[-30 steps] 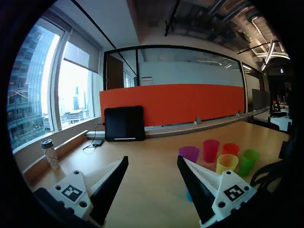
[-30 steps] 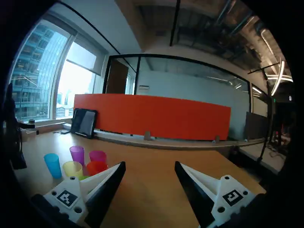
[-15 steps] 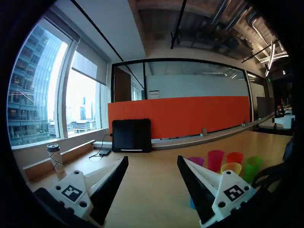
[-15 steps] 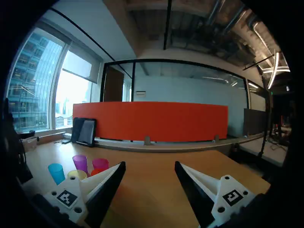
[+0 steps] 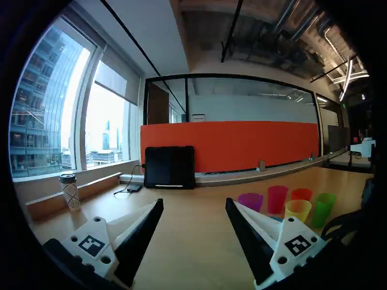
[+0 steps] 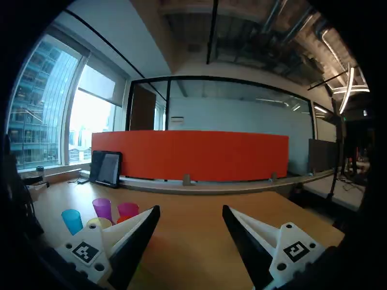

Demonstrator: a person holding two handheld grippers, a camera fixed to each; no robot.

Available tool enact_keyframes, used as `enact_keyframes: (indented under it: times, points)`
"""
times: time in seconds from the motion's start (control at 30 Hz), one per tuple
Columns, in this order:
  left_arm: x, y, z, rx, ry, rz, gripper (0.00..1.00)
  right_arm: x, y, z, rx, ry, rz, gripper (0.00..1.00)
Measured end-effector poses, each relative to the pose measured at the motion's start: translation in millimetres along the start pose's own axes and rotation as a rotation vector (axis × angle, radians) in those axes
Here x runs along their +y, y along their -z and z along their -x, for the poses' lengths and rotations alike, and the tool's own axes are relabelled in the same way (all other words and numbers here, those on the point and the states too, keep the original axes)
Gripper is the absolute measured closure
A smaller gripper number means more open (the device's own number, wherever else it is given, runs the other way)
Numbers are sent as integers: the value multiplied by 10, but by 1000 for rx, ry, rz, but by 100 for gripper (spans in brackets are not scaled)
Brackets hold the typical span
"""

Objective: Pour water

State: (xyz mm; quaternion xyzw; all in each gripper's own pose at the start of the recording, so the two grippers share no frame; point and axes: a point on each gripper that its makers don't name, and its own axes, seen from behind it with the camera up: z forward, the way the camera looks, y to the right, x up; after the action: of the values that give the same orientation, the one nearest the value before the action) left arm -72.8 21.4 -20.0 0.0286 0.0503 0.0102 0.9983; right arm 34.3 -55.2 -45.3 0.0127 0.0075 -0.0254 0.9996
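The left gripper (image 5: 193, 201) hangs over the pale wooden desk (image 5: 193, 251), white fingers spread wide and empty. The cluster of coloured translucent plastic cups (image 5: 297, 209) stands at its 3 o'clock, and a clear dark-lidded bottle (image 5: 70, 191) at 9 o'clock by the window. The right gripper (image 6: 189, 209), equally wide and empty, has the cups at 9 o'clock, partly behind its finger.
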Motion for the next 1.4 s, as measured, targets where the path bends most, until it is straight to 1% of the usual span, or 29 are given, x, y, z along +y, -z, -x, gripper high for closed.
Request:
enact_keyframes:
  times: [0.27, 0.47, 0.67, 1.07, 1.4]
  points:
    - [-78, -11, 121, -14, 15, -2, 5, -41, 5, -60, 4, 14, 3, 0]
    - [-117, -24, 147, -12, 30, -4, 5, -72, 4, -108, 10, 20, 0, 0]
    - [-149, -43, 188, -14, 32, -6, 5, -91, 4, -118, 12, 20, -4, 0]
    - [-149, -89, 252, -40, 29, -8, 4, -147, -18, -147, 13, 18, -11, 0]
    - [-157, -82, 260, -42, 23, -9, 5, -166, -13, -134, 19, 18, -21, 0]
